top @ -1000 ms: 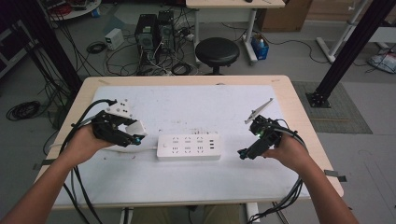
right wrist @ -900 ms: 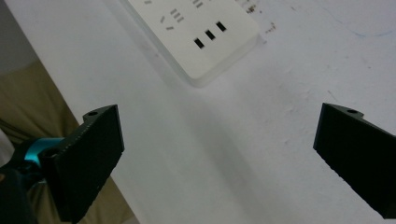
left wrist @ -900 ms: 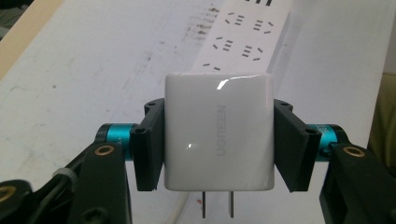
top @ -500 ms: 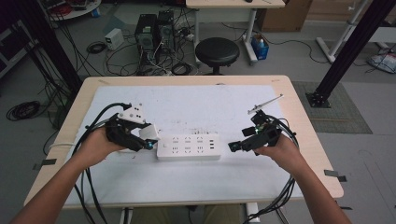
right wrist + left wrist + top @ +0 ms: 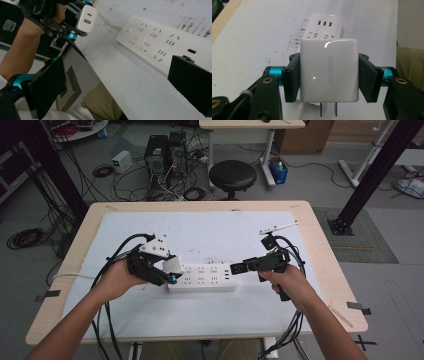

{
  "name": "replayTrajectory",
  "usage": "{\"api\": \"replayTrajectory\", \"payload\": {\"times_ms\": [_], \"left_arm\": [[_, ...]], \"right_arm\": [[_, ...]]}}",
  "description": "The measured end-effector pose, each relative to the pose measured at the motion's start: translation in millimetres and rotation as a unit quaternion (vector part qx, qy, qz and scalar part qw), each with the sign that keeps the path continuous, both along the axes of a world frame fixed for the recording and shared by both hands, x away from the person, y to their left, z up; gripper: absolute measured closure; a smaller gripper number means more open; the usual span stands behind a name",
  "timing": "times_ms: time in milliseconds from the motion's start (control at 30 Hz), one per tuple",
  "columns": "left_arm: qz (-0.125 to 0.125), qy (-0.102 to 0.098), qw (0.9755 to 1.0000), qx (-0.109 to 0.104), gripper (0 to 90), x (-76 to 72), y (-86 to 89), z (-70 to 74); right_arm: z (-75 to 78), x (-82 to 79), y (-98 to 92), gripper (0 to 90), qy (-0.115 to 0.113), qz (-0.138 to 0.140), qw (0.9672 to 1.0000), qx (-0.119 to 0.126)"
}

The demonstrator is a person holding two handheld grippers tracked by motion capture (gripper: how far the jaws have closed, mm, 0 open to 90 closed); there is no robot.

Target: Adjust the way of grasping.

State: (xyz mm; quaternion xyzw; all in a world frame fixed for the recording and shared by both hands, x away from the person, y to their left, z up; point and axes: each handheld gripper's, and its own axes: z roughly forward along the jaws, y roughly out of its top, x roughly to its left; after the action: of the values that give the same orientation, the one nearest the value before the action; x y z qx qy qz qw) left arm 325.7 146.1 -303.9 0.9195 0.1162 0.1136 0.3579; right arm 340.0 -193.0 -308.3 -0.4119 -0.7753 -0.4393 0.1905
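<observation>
With the left claw clamped on the white charger and the right claw wide, its prongs should line up squarely over the power strip before pressing down.

Left gripper clamped, right gripper wide open, both pointing inward.

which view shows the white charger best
The left gripper view: the charger sits close and square between that gripper's jaws, brand lettering and two prongs clear. The right gripper view shows its port end; the high view shows it small by the power strip.
</observation>
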Motion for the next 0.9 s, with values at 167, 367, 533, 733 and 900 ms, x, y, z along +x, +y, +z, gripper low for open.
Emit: {"api": "replayTrajectory", "payload": {"times_ms": [167,367,533,733,900], "left_arm": [[-0.015,-0.002,0.9999,-0.007,42.4,-0.9,-11.3,-1.9],[-0.036,-0.003,0.9992,-0.018,42.4,-3.0,-27.4,-5.2],[-0.049,-0.002,0.9986,-0.02,42.4,-4.4,-38.5,-8.1],[-0.06,-0.002,0.9979,-0.023,42.4,-4.4,-46.1,-8.6],[-0.066,0.0,0.9976,-0.024,42.4,-3.8,-50.0,-9.3]], "right_arm": [[-5.4,2.6,12.2,1.1,0.043,0.004,0.9989,0.02],[-10.4,5.6,24.8,3.3,0.075,0.001,0.9967,0.031],[-14.1,9.0,32.7,4.2,0.089,-0.005,0.9957,0.025],[-20.3,12.7,39.8,11.1,0.101,-0.001,0.9947,0.019],[-25.4,16.1,44.6,14.6,0.118,0.003,0.9927,0.027]]}}
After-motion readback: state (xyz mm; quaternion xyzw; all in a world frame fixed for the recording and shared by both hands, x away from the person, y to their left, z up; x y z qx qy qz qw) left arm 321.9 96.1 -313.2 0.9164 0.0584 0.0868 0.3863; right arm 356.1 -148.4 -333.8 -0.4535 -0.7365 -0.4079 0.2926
